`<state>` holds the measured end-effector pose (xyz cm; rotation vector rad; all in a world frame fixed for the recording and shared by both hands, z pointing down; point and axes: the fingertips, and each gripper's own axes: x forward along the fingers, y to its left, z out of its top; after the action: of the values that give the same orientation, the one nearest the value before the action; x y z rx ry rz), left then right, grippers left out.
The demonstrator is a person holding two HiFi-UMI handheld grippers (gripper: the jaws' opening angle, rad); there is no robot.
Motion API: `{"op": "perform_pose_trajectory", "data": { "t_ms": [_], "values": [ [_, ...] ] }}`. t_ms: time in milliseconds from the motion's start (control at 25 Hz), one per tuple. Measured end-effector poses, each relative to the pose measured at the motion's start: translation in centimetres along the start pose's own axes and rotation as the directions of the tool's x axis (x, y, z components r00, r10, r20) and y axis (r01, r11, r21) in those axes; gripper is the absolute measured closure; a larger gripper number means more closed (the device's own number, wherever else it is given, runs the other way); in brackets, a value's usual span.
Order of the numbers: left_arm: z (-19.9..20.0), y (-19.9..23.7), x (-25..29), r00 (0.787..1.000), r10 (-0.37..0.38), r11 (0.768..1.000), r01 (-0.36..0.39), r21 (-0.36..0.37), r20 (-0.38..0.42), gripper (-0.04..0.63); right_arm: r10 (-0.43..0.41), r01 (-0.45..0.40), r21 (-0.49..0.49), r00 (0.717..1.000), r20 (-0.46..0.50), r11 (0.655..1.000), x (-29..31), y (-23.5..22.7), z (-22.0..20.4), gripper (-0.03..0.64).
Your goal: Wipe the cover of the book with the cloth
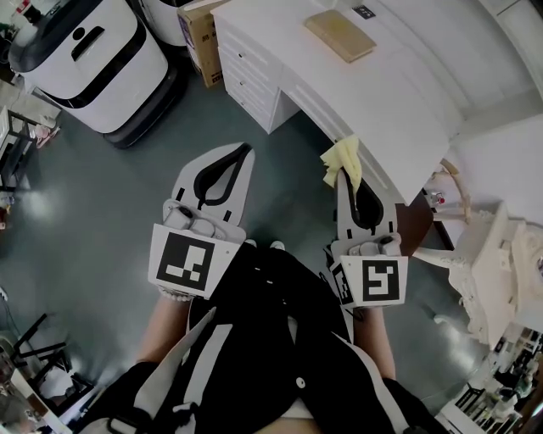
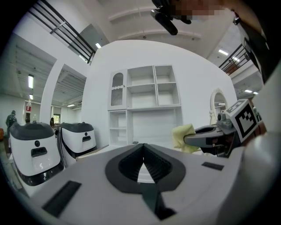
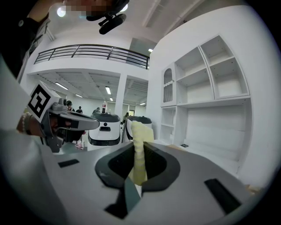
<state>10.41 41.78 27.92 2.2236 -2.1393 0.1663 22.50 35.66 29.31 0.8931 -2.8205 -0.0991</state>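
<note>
Both claws are held out about level in front of the person, above a grey floor [image 1: 102, 212], short of the white worktop [image 1: 399, 102].

Left claw [image 1: 246, 151]: jaws closed fully, the ribbed pads meeting at the tip. Nothing is between them. It hangs over bare floor, to the left of the worktop's drawer front.

Right claw [image 1: 348, 176]: jaws closed on the yellow cloth [image 1: 342, 159]. The right gripper view shows the cloth pinched as a narrow upright fold between the pads, with its upper end sticking out past the tips. In the head view the bunched cloth sits at the near edge of the worktop; whether it touches the edge cannot be told.

Book [image 1: 339, 34]: tan cover, lying flat on the far part of the worktop, well apart from the cloth and from both claws. A small dark label [image 1: 363, 11] lies just beyond it.

Surroundings: two white wheeled machines [image 1: 93, 59] and a cardboard box [image 1: 199, 38] stand left of the worktop. A white ornate chair [image 1: 484, 263] stands on the right. An open white shelf unit [image 2: 145, 105] stands behind the worktop.
</note>
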Motion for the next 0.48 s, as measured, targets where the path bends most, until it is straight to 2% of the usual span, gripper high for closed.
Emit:
{"op": "perform_pose_trajectory", "data": {
  "t_ms": [480],
  "values": [
    [-0.3,-0.4,-1.6,0.998,-0.063,0.998,0.062,0.032,0.015,0.594,-0.074,0.074,0.011,0.997,0.005,0.997,-2.1,1.6,-0.6,0.578]
  ]
}}
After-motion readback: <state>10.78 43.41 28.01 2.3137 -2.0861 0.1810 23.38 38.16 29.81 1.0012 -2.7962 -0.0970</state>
